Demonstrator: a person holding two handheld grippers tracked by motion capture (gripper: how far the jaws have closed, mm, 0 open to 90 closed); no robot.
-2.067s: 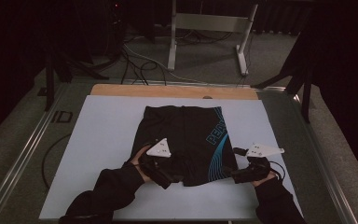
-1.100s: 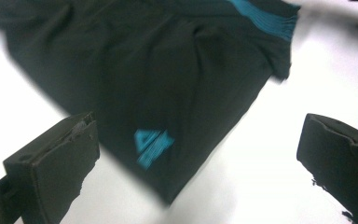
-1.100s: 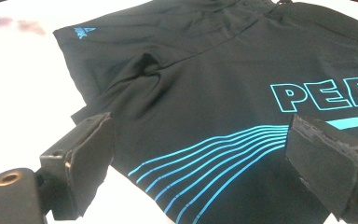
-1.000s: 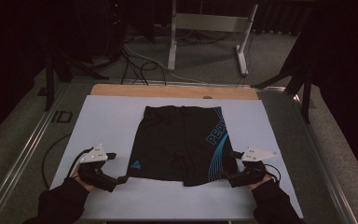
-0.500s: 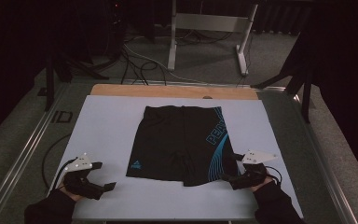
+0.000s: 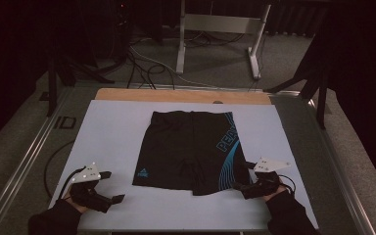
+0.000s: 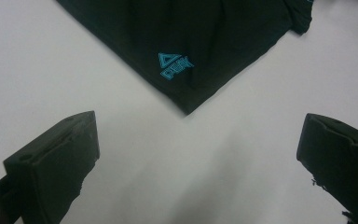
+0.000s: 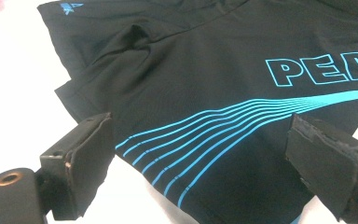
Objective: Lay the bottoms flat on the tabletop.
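black shorts point(image 6: 190, 149) lie flat in the middle of the high view on the white table point(image 6: 112, 132). the left gripper point(image 6: 110, 188), lower left, has jaws spread over bare table, well apart from the shorts. the right gripper point(image 6: 241, 182), lower right, has jaws spread at the hem with the blue stripes.

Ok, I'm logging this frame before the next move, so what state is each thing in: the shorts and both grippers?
Shorts: spread flat on the white table top, print side up, held by neither gripper.
Left gripper: jaws open, empty, over bare table, apart from the shorts' near left corner.
Right gripper: jaws open, at the shorts' near right hem with the striped leg between them, not closed on the cloth.
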